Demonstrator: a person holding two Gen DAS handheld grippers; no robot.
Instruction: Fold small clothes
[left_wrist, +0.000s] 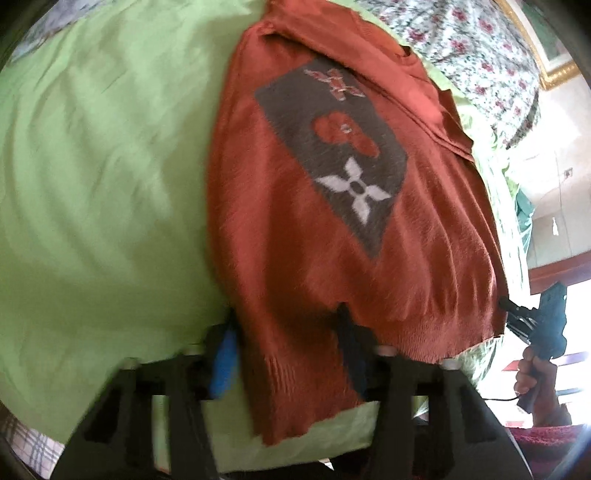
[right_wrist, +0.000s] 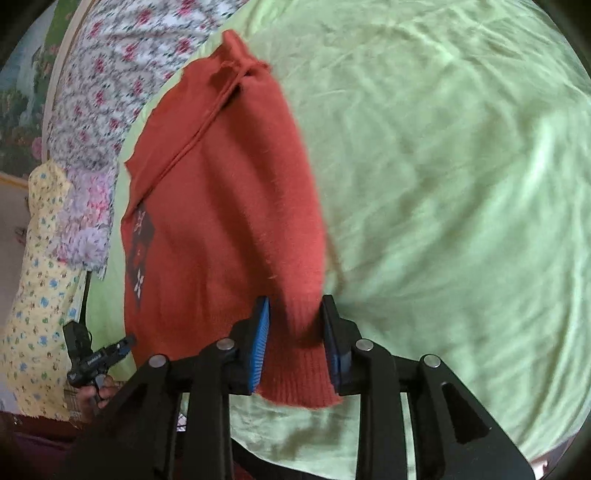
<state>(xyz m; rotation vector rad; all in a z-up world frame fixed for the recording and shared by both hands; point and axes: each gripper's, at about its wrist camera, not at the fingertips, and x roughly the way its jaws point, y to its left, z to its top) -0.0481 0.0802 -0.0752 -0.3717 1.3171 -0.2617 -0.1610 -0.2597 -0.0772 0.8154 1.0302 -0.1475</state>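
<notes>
We find the left tool (left_wrist: 288, 354) pointing steeply down at the near edge of a rust-red sweater (left_wrist: 314, 221). Its two fingers stand apart, with a ribbed cuff of the sweater lying between them. The blue pad on the left finger (left_wrist: 225, 362) shows a gap to the cloth, so we record this tool as released, not clamping. The view is blurred at the fingertips and we cannot tell whether the right-hand finger touches the knit.

We find the right tool (right_wrist: 295, 332) in the like state at the other near corner. Its blue-padded fingers (right_wrist: 260, 347) stand either side of the ribbed hem, and daylight shows between the pads and the cloth. We record it as released, with the hem between its fingers but not pinched.

The sweater lies flat on a light green bedsheet (left_wrist: 92, 184), lengthwise away from both tools. A grey panel (left_wrist: 332, 155) on its front carries a white four-petal flower and red motifs. In the right wrist view a fold of the sweater covers most of that panel, and a seam runs up toward the far end.

Beyond the sweater lies a floral blanket (right_wrist: 110, 74), white with red flowers. A yellow printed pillow (right_wrist: 37, 277) sits at the bed's edge. In each wrist view the other tool and the hand gripping it (left_wrist: 532, 373) show at the edge of the picture.
</notes>
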